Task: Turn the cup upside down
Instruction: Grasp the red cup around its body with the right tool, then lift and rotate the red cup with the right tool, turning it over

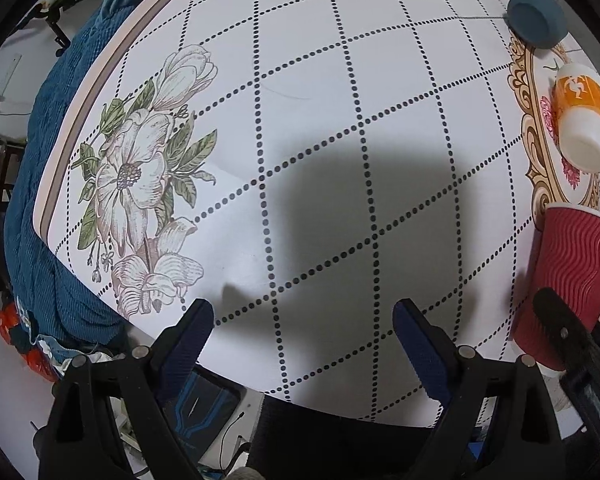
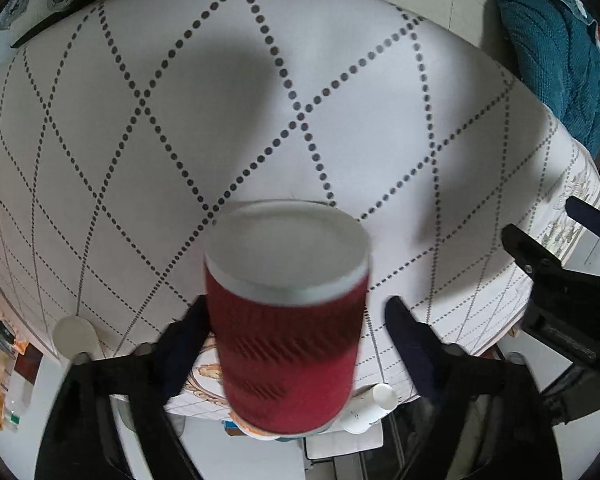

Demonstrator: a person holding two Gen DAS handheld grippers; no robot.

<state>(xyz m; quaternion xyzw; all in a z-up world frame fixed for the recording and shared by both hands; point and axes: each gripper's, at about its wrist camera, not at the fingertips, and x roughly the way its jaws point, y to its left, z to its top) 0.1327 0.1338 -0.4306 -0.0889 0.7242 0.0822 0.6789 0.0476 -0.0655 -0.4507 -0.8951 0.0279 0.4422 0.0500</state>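
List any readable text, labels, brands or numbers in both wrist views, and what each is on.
No text can be read in either view.
Orange and white cup: a white figure-like logo on the orange band, no letters legible.
Red ribbed paper cup: no print visible, only the wavy ribbing.
White bottle below the table edge: faint dark marks, too small and blurred to read.
Tablecloth: dotted grid and flower print only.
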